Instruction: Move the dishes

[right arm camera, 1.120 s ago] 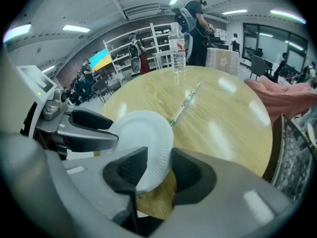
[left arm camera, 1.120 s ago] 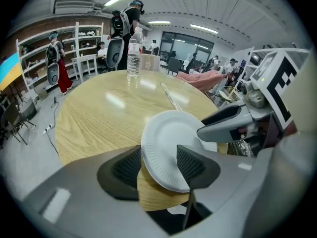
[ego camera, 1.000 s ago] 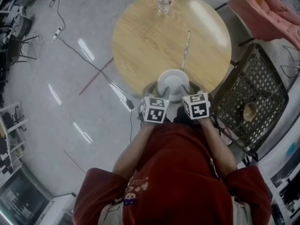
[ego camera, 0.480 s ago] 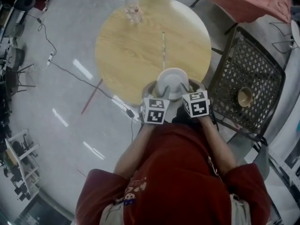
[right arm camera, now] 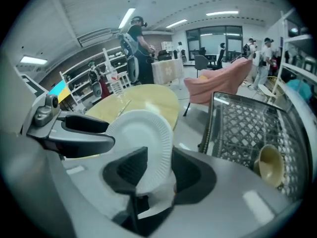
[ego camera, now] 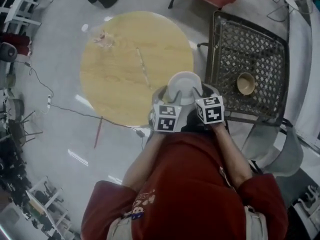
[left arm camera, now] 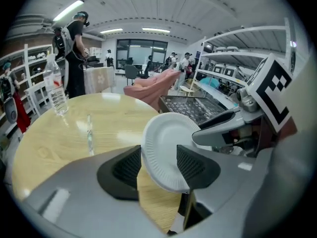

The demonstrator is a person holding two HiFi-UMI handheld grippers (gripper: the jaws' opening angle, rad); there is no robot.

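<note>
Pinching paper plate (ego camera: pixel 184 85): left gripper (left arm camera: pixel 159 165), right gripper (right arm camera: pixel 157 170)

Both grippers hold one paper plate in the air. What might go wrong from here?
The paper plate is thin and pinched at its rim by the left gripper and the right gripper: uneven pull might bend it or let it slip. If it heads for the mesh crate, it may bump the tan bowl there.
</note>
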